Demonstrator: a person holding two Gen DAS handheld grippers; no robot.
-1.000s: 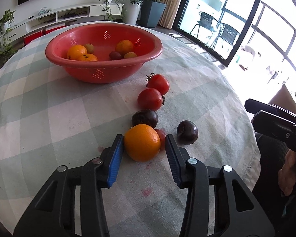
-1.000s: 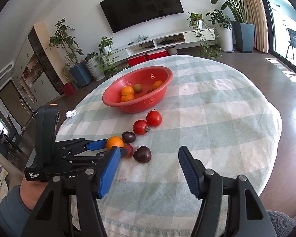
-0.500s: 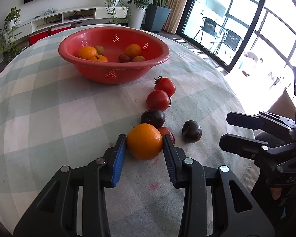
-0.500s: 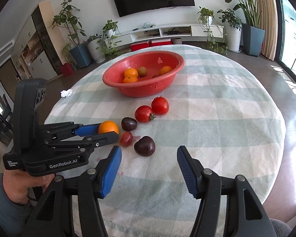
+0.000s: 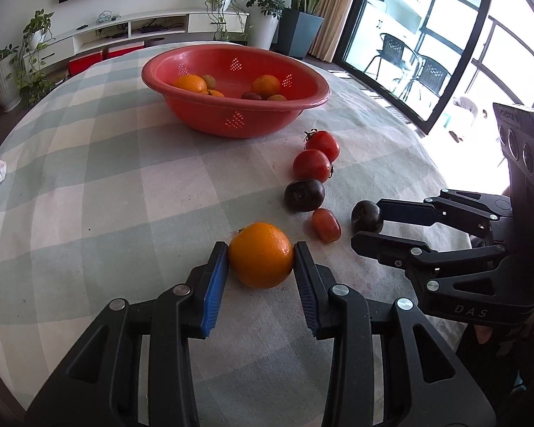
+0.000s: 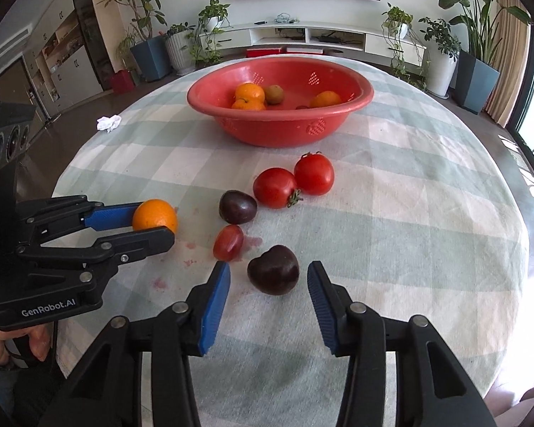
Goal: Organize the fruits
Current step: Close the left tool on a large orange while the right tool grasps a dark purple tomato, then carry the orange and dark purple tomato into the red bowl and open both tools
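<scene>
the left tool (image 5: 261,261) is shown closed on a round, glossy orange (image 5: 261,254), both blue pads pressed to its sides. the right tool (image 6: 268,284) has just been closing around a dark purple, heart-shaped plum (image 6: 273,274), which lies between its pads with a gap visible on either side; nothing is gripped there yet. for a sound pick, the plum should be kept centred between the pads and squeezed only lightly, since its skin is judged soft, and the small red oval tomato (image 6: 228,242) just left of the left pad should not be nudged. ahead of both tools, a second dark plum (image 6: 237,207) and two round red tomatoes (image 6: 293,179) are seen in a line leading to a red perforated plastic basin (image 6: 281,121) already holding oranges. the round bench (image 6: 427,213) is covered with a pale green and white checked cloth bearing reddish stains. beyond are potted plants, a white low cabinet and a wall television.
</scene>
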